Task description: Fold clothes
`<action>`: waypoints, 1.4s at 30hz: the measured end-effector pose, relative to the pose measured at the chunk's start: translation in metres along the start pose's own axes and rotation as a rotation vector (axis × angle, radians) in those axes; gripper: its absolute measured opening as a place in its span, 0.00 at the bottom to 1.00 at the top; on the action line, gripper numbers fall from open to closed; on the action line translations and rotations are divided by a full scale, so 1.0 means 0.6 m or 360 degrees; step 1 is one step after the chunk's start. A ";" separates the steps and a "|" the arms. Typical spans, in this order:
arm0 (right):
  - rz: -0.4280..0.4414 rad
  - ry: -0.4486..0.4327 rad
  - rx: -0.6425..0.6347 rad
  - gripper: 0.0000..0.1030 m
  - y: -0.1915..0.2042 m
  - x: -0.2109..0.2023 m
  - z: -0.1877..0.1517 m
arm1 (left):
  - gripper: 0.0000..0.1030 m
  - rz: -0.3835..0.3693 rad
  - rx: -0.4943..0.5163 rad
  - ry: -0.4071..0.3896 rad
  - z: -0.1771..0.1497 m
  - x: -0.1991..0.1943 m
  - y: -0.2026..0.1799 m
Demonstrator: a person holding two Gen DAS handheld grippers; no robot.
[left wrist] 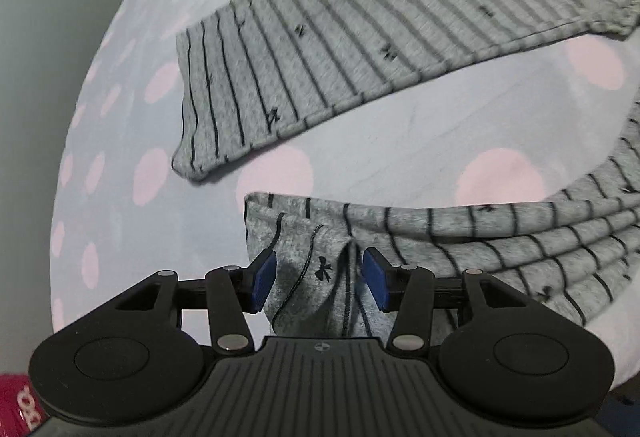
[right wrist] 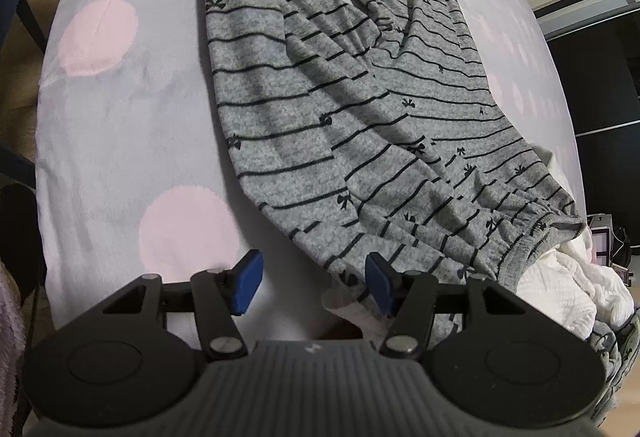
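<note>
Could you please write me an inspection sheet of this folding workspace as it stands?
Surface: pale bedspread with pink dots, soft.
Job's things: grey striped trousers spread out, legs apart, waistband near the right tongs.
Clutter: white cloth bunched beside the waistband.
Grippers: left tongs open around a trouser leg end; right tongs open at the waist corner, not closed on it.
Cables: nothing seen.
Surroundings: dark furniture at the right; red item, unclear.
</note>
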State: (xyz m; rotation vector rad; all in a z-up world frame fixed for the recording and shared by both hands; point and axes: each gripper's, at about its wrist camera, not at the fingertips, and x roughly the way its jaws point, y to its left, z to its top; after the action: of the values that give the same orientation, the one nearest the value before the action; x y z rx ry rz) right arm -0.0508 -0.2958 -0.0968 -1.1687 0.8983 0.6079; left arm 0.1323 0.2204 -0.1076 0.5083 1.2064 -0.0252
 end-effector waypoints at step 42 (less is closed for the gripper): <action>-0.0245 -0.0018 -0.0328 0.57 0.011 0.009 -0.002 | 0.15 0.0182 -0.0169 0.0135 0.013 0.055 0.076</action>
State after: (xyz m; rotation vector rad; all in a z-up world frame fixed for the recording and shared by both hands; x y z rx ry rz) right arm -0.0536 -0.2952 -0.1049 -1.4045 0.7408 0.5908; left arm 0.1644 0.2662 -0.1186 0.4881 1.2528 0.1590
